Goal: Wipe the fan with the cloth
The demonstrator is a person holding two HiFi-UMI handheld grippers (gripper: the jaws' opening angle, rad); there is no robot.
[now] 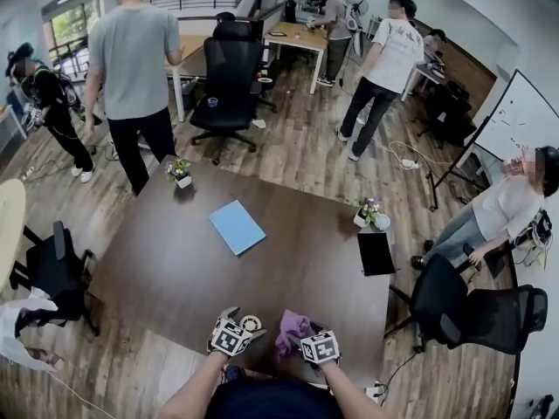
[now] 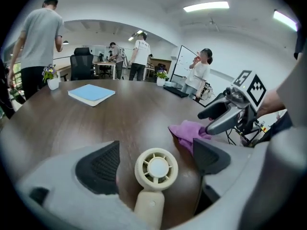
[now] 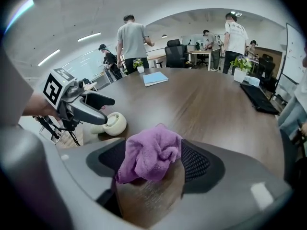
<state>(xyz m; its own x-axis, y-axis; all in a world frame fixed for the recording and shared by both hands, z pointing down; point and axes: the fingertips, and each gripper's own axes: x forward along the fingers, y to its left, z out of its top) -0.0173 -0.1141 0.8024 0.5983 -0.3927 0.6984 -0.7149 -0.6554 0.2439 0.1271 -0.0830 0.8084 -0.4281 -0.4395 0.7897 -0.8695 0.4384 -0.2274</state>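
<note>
A small cream hand-held fan (image 2: 156, 169) lies flat on the dark brown table (image 1: 175, 269) near its front edge, grille up. My left gripper (image 2: 154, 158) stands open above it, one pad on each side of the fan head and neither touching it. Just to the right a crumpled purple cloth (image 3: 148, 155) rests on the table. My right gripper (image 3: 153, 163) is open around the cloth, its pads wide apart and not pressing on it. In the head view the fan (image 1: 251, 323) and the cloth (image 1: 293, 330) lie side by side between the left gripper (image 1: 231, 332) and the right gripper (image 1: 307, 339).
A blue notebook (image 1: 237, 226) lies mid-table. Two small flower pots (image 1: 180, 173) (image 1: 370, 212) stand near the far edge, and a black tablet (image 1: 376, 253) lies at the right edge. Office chairs (image 1: 52, 269) (image 1: 472, 308) flank the table. Several people stand or sit beyond it.
</note>
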